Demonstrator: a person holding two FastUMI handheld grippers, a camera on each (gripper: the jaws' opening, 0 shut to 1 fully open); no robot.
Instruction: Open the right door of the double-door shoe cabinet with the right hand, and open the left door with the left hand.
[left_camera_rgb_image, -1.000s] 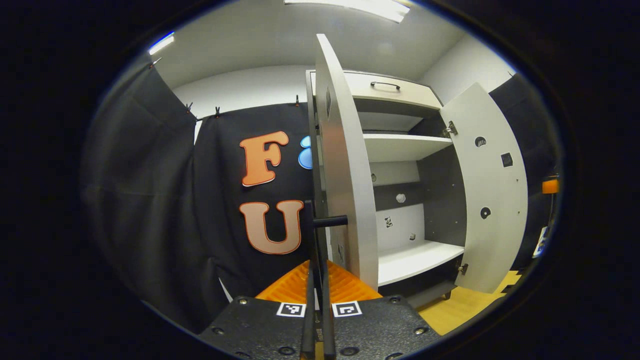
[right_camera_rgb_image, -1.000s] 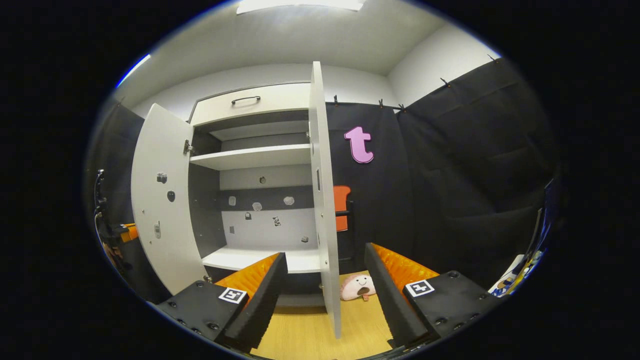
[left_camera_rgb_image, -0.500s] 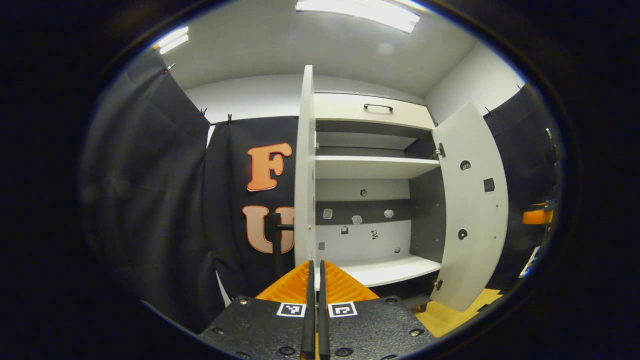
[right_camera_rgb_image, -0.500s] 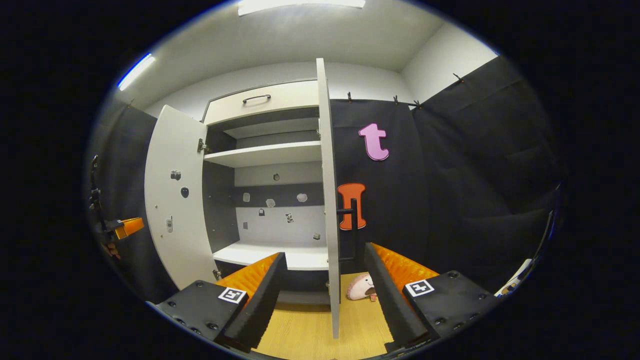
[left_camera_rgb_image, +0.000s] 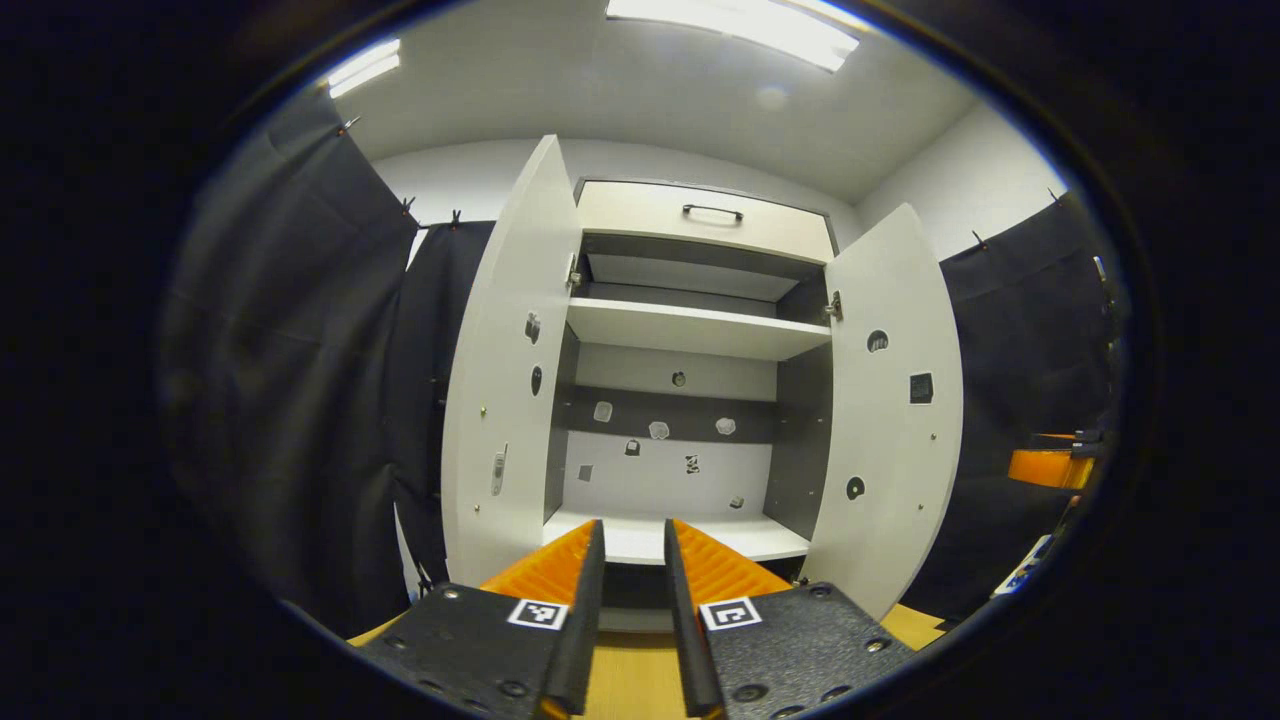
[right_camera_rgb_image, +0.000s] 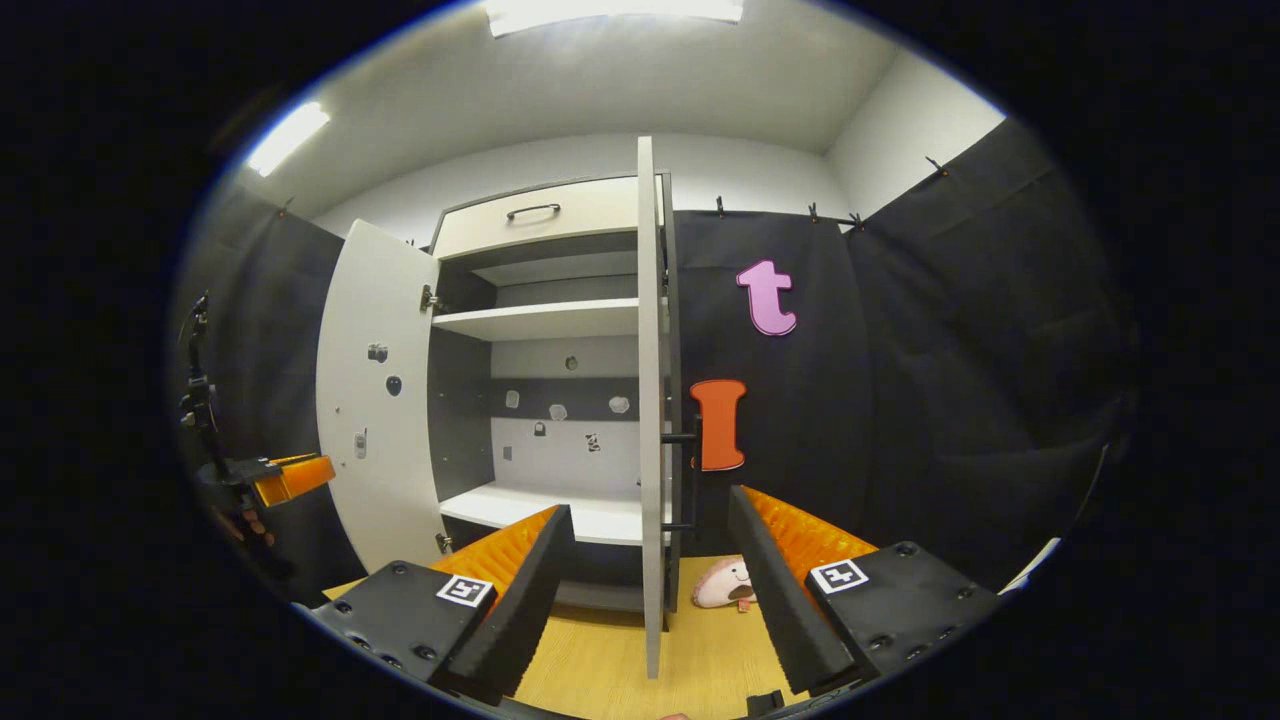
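Facing wood floor and open-doored cabinet: both tongs parted, empty.

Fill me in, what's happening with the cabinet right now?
A person with two handheld grippers is opening the shoe cabinet. Both the left door and the right door stand swung out, shelves exposed. The left gripper is slightly open, holding nothing. The right gripper is wide open, its fingers either side of the right door's edge, not pressing it.
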